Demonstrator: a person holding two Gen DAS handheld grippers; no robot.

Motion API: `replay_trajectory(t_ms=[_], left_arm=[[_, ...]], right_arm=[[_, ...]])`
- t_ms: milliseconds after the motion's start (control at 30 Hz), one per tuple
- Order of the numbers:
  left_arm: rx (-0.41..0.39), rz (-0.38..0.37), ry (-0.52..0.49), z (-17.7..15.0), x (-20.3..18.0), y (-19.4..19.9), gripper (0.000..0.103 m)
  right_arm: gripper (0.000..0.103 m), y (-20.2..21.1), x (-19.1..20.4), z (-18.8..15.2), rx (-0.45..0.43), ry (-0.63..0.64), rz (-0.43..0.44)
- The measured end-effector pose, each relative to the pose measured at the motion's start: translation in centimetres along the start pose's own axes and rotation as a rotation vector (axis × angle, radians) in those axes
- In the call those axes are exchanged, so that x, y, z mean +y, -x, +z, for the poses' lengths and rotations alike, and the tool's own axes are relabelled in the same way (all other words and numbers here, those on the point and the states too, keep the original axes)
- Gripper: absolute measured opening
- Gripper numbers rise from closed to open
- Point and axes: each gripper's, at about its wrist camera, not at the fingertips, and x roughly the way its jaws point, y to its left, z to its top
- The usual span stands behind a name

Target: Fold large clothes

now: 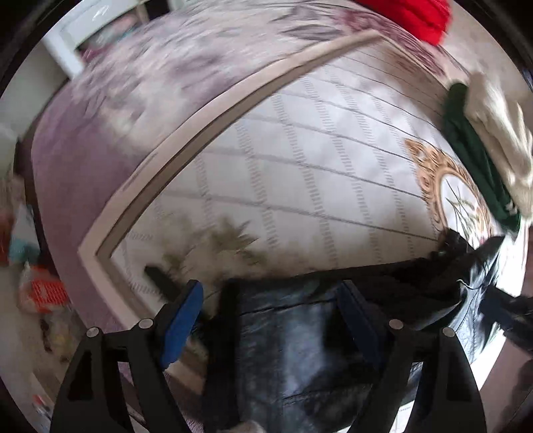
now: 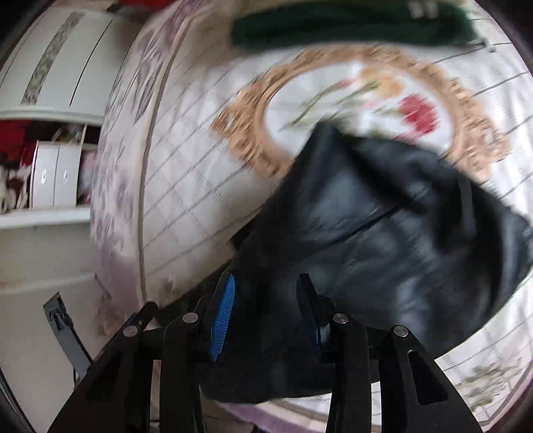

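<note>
Both tools gape, the left tool (image 1: 266, 319) and right tool (image 2: 265, 309) straddling the shiny black leather-like garment (image 2: 383, 239) lying bunched beside the bed's gold-framed floral medallion (image 2: 359, 96); folding seems barely begun.

Both views are pretty smeared with motion blur. The black jacket (image 2: 383, 239) runs under the right gripper (image 2: 265, 303), so I can't tell if there's any actual pinch. The red thing (image 1: 413, 13) is chopped off by the top edge, and the clutter (image 1: 36, 293) on the floor is unreadable.
</note>
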Motion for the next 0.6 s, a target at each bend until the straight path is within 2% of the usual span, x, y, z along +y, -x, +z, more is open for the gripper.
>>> replay_trajectory(t_ms=[67, 200, 267, 300, 333, 367, 400, 467, 533, 600], left_arm=[[0.041, -0.035, 0.051, -0.9, 2.0, -0.8, 0.082], [0.152, -0.181, 0.12, -2.2, 4.2, -3.4, 0.08], [0.159, -0.208, 0.111, -2.4, 3.6, -4.4, 0.08], [0.15, -0.199, 0.091, -2.3, 3.0, -4.8, 0.08], [0.132, -0.165, 0.075, -2.1, 2.5, -4.8, 0.072], [0.088, -0.114, 0.056, -2.0, 2.1, -4.6, 0.05], [0.07, -0.097, 0.048, -1.9, 1.9, -4.6, 0.043], [0.022, -0.122, 0.073, -1.9, 2.2, -3.5, 0.027], [-0.027, -0.14, 0.091, -2.2, 2.5, -2.0, 0.024], [-0.035, -0.169, 0.117, -2.6, 3.1, -1.3, 0.024]], right_arm=[[0.041, -0.9, -0.5, -1.4, 0.029, -0.007, -0.029], [0.041, -2.4, -2.7, -1.7, 0.054, -0.109, -0.026], [0.041, -2.7, -3.6, -1.9, 0.041, -0.129, -0.031], [0.041, -2.6, -4.0, -2.1, 0.037, -0.136, -0.038], [0.041, -3.1, -4.3, -2.2, 0.034, -0.14, -0.042], [0.041, -4.0, -4.2, -2.2, 0.03, -0.147, -0.036], [0.041, -3.9, -4.4, -2.3, 0.033, -0.148, -0.034], [0.041, -5.6, -3.6, -1.9, 0.037, -0.141, -0.073], [0.041, -6.0, -3.0, -1.8, 0.025, -0.133, -0.091], [0.041, -5.1, -2.4, -2.0, -0.009, -0.114, -0.055]])
